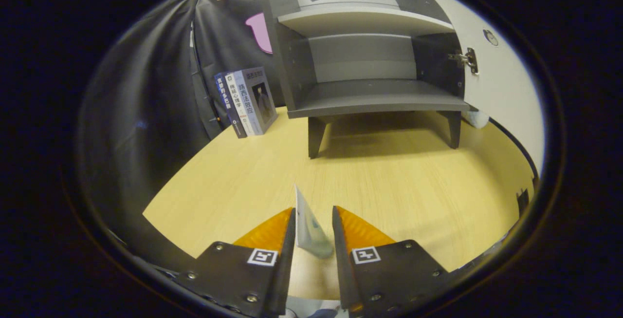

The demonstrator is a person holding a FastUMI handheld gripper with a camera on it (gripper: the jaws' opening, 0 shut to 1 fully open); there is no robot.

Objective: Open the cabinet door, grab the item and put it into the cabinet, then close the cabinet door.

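Observation:
A thin pale item (308, 230), seen almost edge-on, stands tilted between my fingers, and my gripper (314, 208) is shut on it above the wooden table (399, 186). Beyond the fingers stands the dark grey cabinet (336, 40) on short legs. Its white door (506, 89) is swung wide open to the right, with a metal hinge (468, 60) showing on its inner face. The lower shelf (375, 100) and the upper shelf (360, 20) are bare. A stretch of open tabletop lies between the item and the cabinet.
Three books (247, 101) stand upright to the left of the cabinet, against the black cloth wall (160, 89). A black cable (516, 142) runs along the table's right side behind the open door. The table edge curves close on the left of my fingers.

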